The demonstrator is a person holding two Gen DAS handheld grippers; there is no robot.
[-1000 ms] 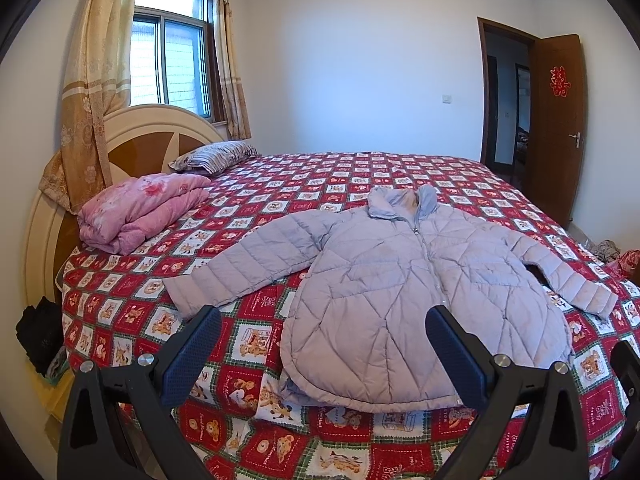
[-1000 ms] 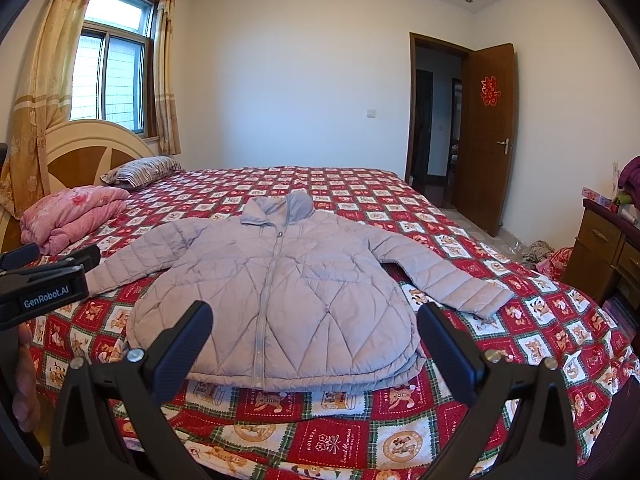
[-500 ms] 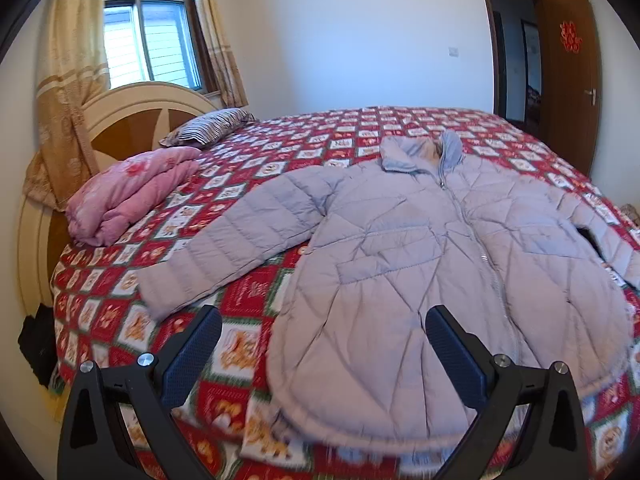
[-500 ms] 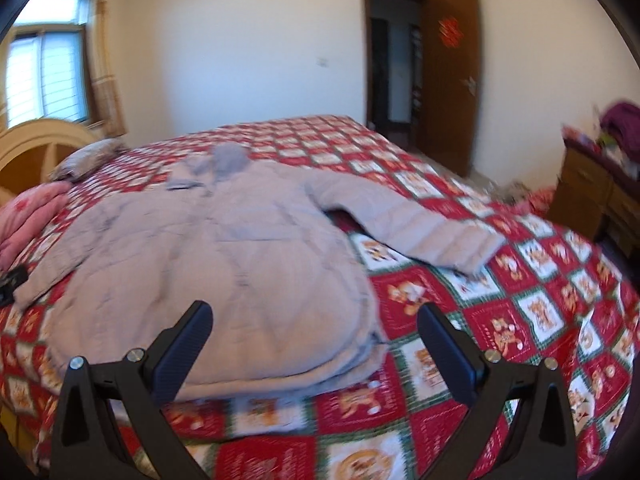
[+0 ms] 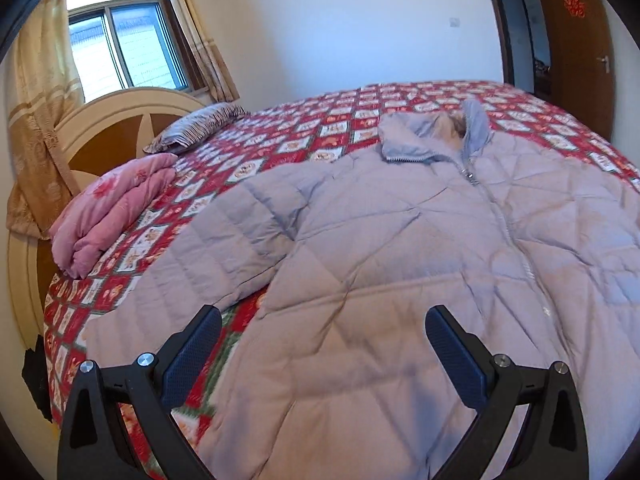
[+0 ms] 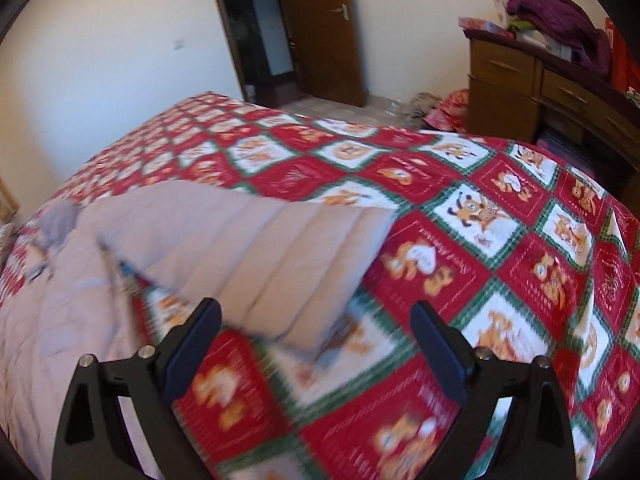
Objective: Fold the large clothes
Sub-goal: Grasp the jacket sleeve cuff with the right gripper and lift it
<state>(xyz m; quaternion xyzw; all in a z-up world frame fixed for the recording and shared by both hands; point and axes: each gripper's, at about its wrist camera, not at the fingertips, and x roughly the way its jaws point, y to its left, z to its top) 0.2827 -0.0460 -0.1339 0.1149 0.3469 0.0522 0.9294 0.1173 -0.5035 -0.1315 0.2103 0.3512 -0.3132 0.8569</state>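
A pale lilac quilted jacket point(image 5: 400, 248) lies face up and zipped on the red patterned bedspread point(image 5: 320, 128), both sleeves spread out. My left gripper point(image 5: 322, 340) hovers open over the jacket's lower left side, next to the left sleeve point(image 5: 208, 264). In the blurred right wrist view, my right gripper point(image 6: 316, 332) hangs just above the cuff end of the right sleeve point(image 6: 280, 256). Its jaws are wide and closing a little, and the pads touch nothing.
A folded pink quilt point(image 5: 108, 212) and a striped pillow point(image 5: 196, 132) lie by the headboard point(image 5: 108, 120). A wooden dresser point(image 6: 540, 92) piled with clothes stands beyond the bed's far side, beside an open door point(image 6: 320, 28).
Both grippers have moved closer and lower toward the jacket. The left now hangs over its left side; the right has swung right toward the sleeve cuff.
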